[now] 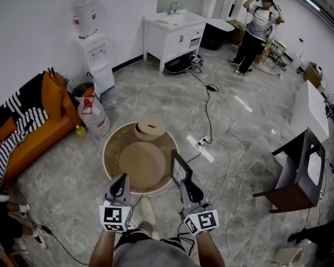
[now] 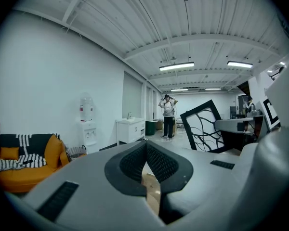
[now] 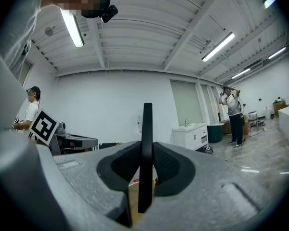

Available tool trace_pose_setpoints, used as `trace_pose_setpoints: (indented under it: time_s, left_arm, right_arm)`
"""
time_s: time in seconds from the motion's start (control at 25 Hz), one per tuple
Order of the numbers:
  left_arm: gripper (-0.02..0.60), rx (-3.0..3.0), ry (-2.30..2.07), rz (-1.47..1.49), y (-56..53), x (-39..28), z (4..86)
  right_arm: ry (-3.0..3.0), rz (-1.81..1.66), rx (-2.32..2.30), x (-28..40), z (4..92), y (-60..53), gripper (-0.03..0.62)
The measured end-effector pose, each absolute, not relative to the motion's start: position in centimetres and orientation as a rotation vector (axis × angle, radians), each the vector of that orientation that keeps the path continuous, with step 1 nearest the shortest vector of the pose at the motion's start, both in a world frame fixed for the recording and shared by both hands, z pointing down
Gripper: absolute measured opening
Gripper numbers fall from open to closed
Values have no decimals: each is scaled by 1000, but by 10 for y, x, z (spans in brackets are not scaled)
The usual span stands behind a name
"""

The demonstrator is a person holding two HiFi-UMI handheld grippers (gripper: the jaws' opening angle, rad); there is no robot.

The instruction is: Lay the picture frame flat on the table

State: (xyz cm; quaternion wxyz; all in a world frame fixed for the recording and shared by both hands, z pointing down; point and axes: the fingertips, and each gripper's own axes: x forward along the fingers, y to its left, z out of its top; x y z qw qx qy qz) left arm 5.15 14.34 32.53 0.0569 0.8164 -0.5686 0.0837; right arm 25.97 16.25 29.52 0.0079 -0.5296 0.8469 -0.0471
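Right gripper [image 1: 185, 186]: fingers clamped on the edge of the black picture frame [image 1: 181, 169], which is upright at the round counter's [image 1: 108, 149] right rim, centre-frame. Left gripper [image 1: 121, 186]: fingers closed, empty. Recommended: tip the frame slowly over the counter and release only once flat.

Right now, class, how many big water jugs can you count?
2: one water jug atop the white dispenser, another on the floor beside the orange sofa. More may be hidden.
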Motion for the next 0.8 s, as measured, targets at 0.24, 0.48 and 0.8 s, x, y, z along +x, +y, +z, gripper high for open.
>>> trace_pose_setpoints:
  time_s: [0.24, 0.48, 0.8]
  left_arm:
    - [15, 2435, -1748, 249, 70, 35, 328]
    - [17, 2356, -1807, 261, 11, 5, 341]
    - [15, 2269, -1876, 286, -27, -28, 366]
  right_arm:
    - [2691, -199, -1605, 240, 300, 83, 71]
    - [2745, -230, -1540, 213, 312, 13, 71]
    - [2834, -287, -1419, 171, 340, -41, 71]
